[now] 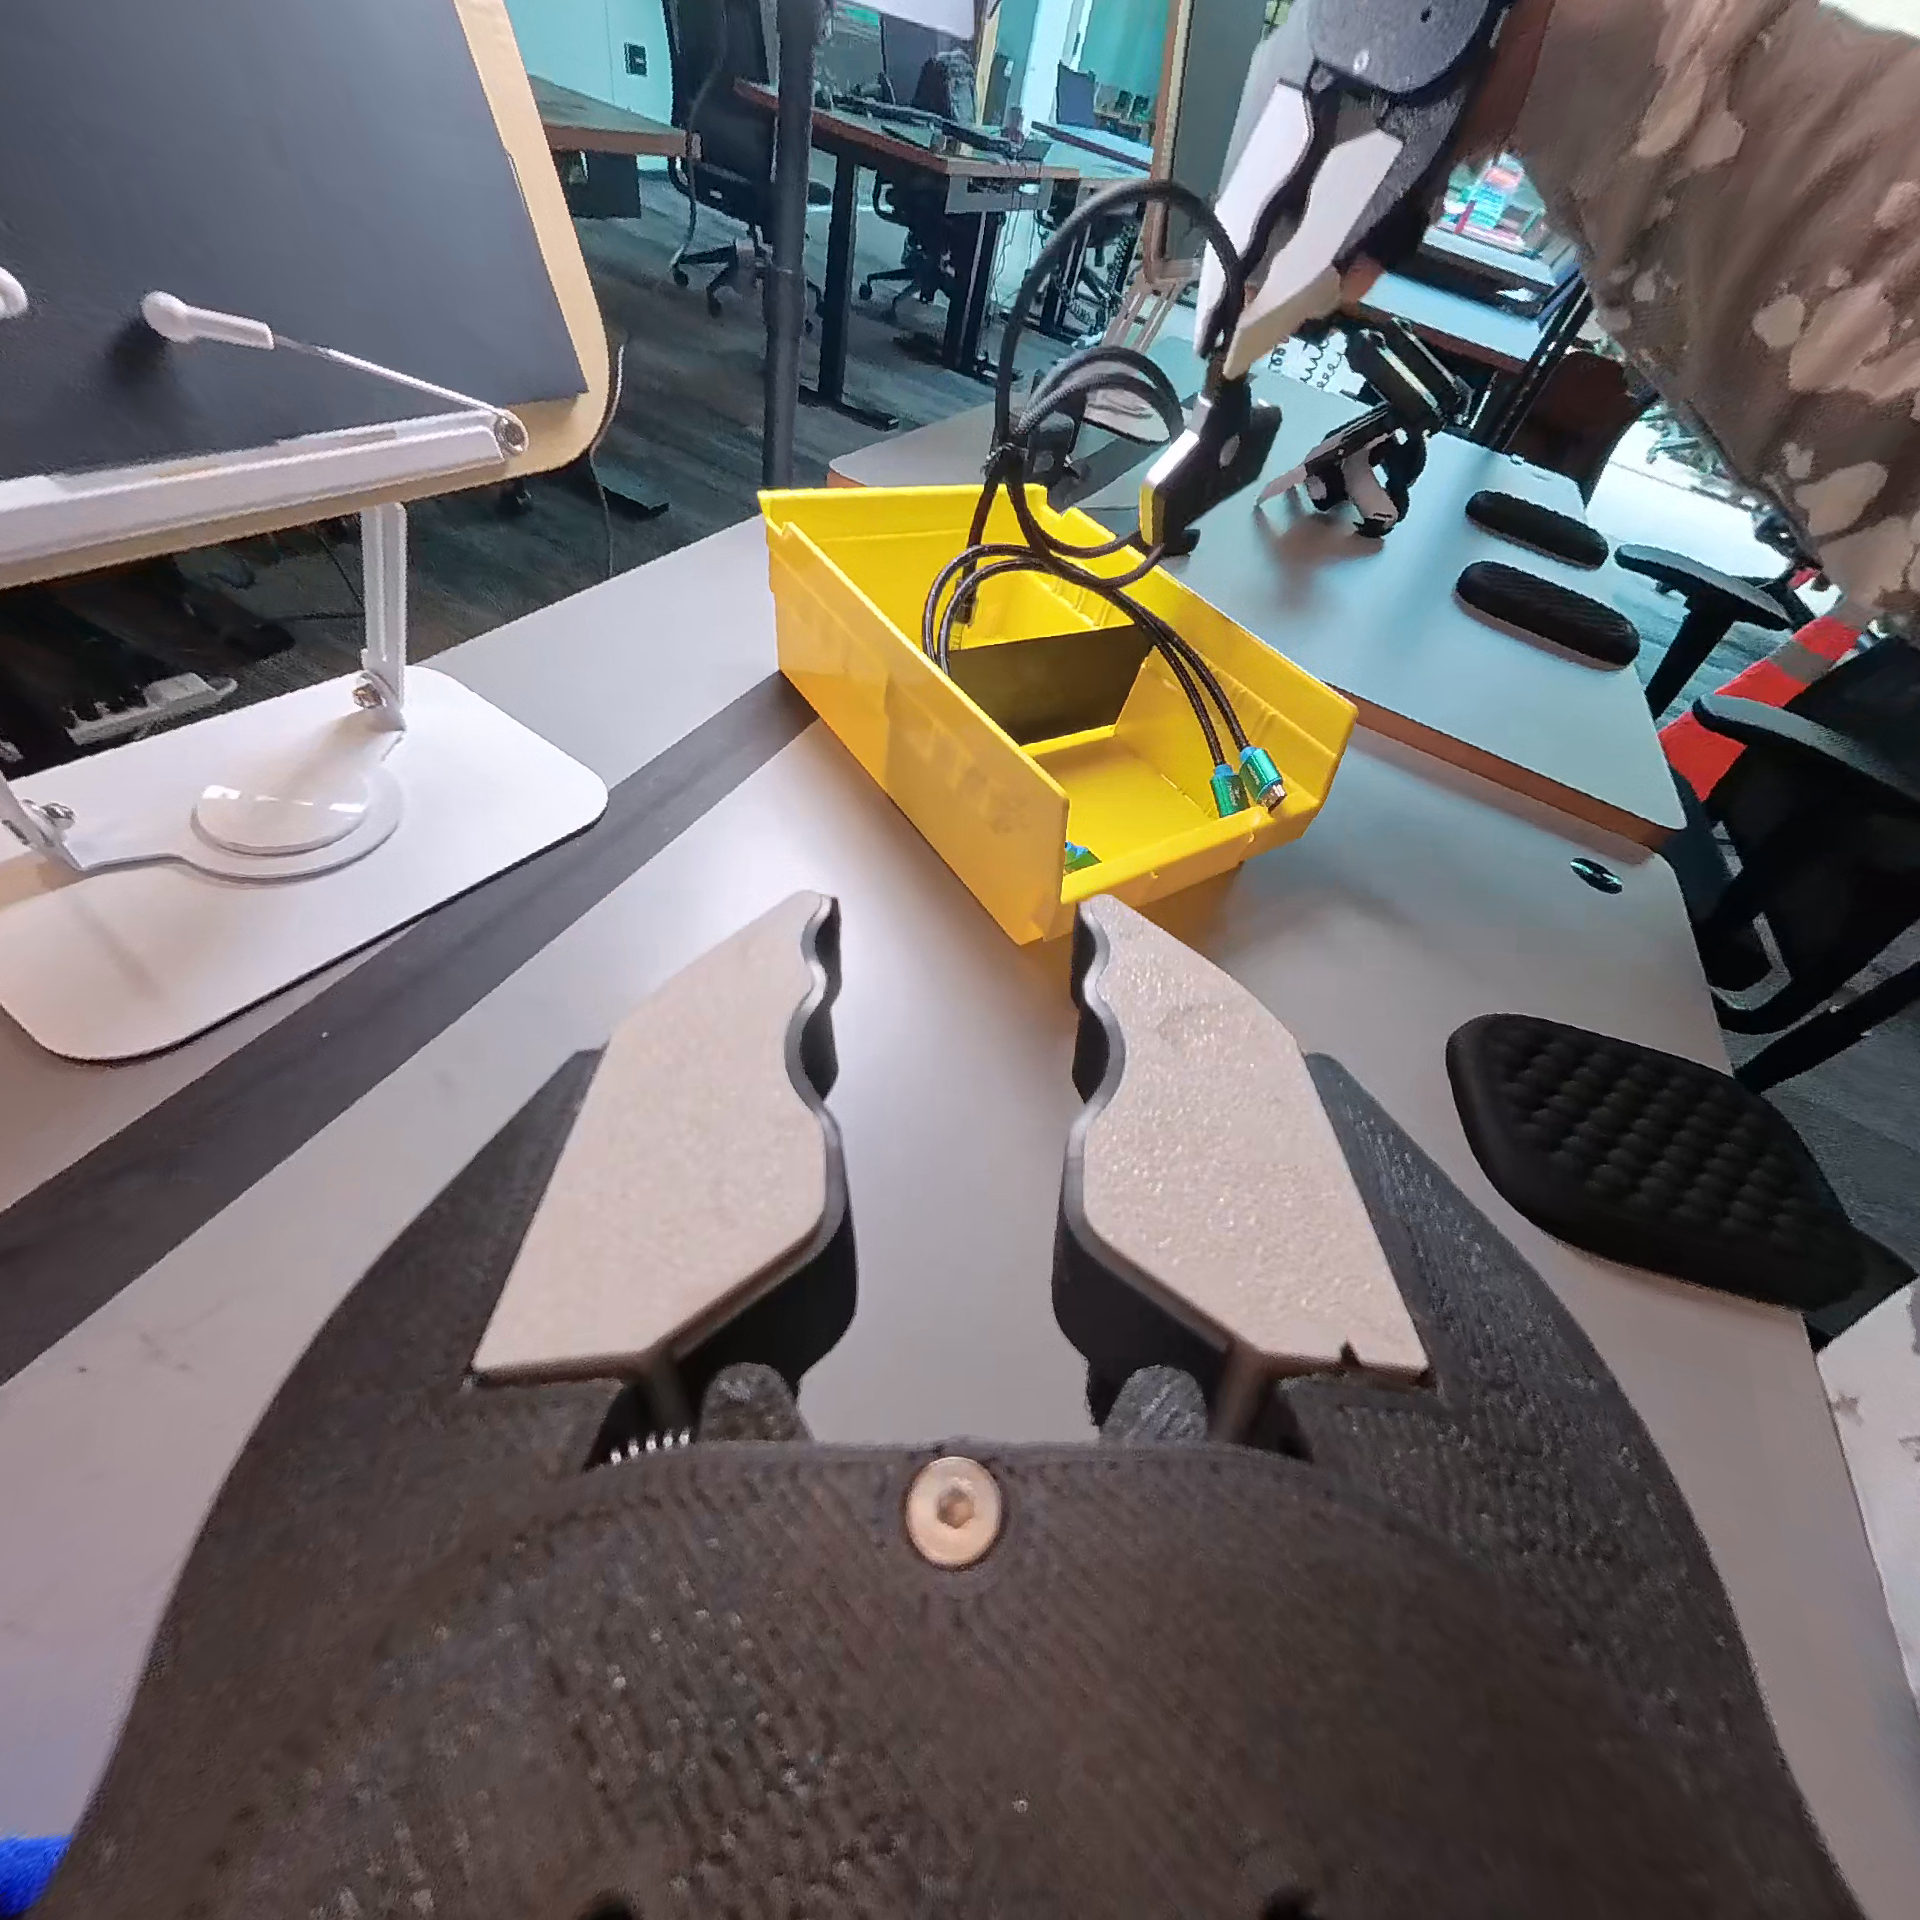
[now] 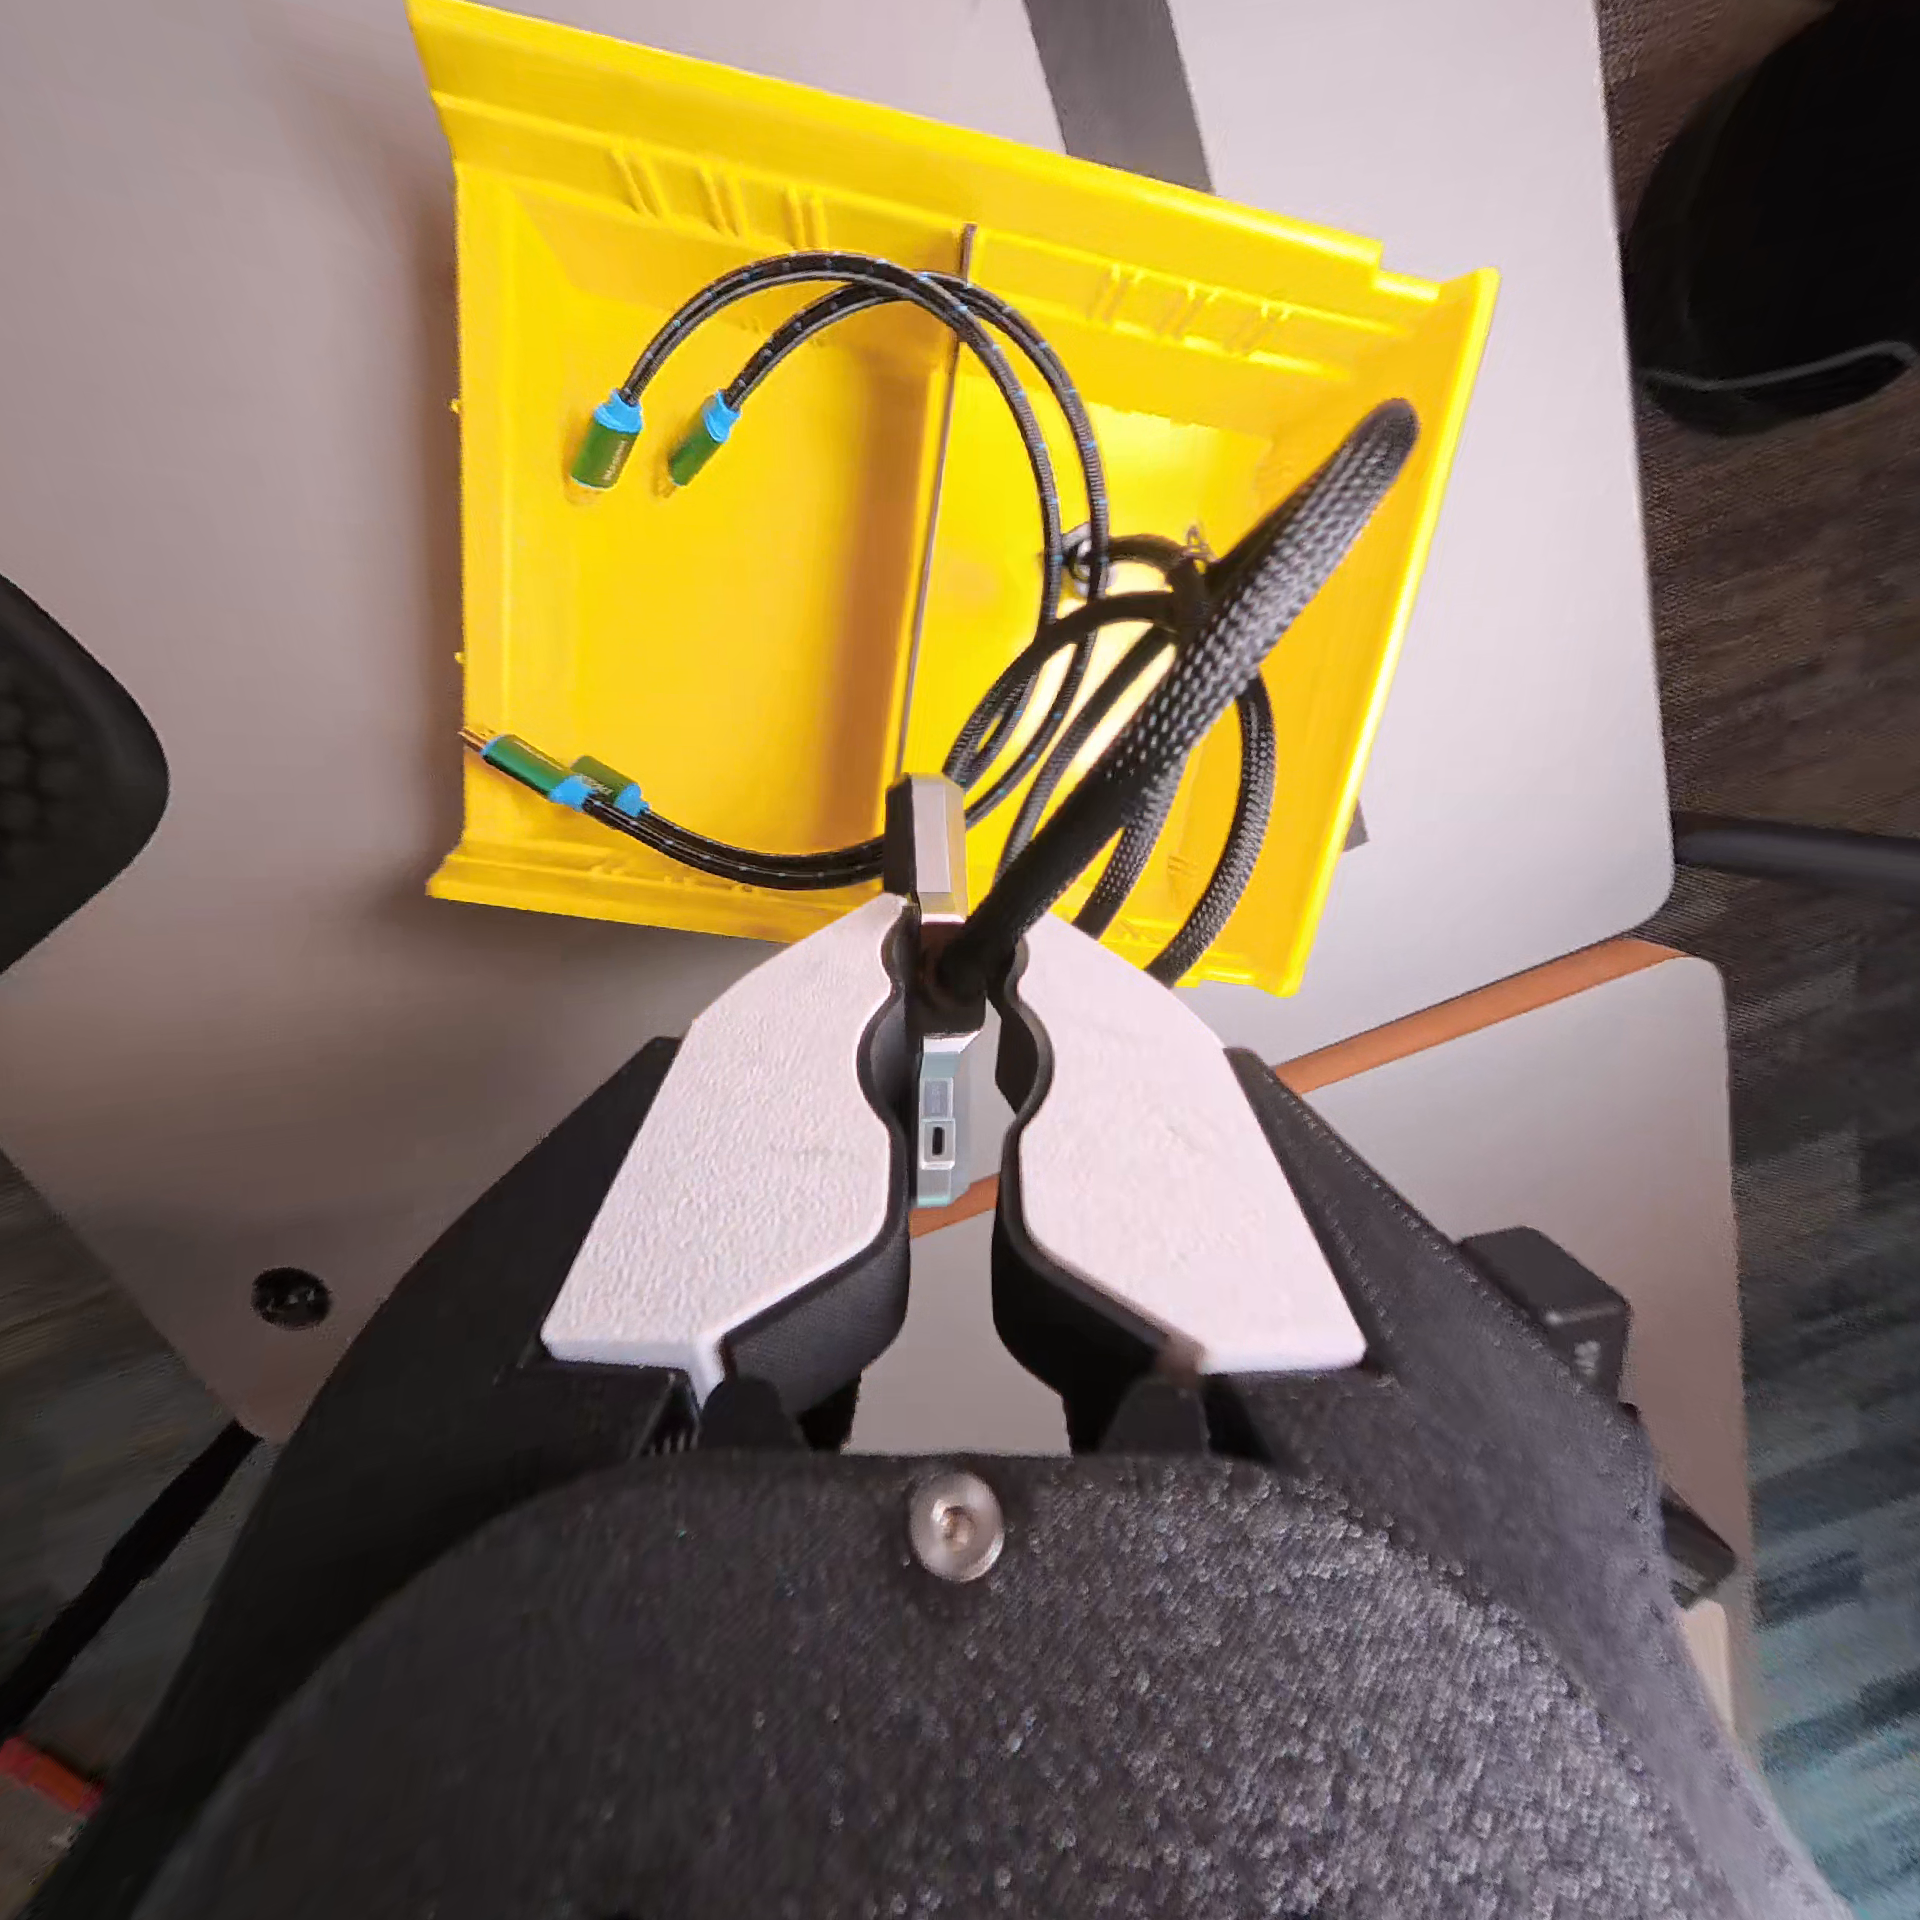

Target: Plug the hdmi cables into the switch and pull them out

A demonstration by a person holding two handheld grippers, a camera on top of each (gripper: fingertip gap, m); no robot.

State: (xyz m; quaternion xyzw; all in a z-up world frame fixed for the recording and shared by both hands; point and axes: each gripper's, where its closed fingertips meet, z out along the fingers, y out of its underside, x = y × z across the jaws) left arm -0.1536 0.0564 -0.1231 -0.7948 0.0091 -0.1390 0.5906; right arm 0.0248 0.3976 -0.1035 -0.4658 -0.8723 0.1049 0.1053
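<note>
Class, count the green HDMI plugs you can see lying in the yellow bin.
4. Two plugs lie together in the bin's left compartment; two more lie by its lower wall. Others may be hidden.

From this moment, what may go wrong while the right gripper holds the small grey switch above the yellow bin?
1. The right gripper pinches the small grey metal switch only near its jaws' tips, so it may twist or slip.
2. The switch's thick black braided cable loops into the yellow plastic bin among the thin green-tipped HDMI cables; lifting may drag them.
</note>
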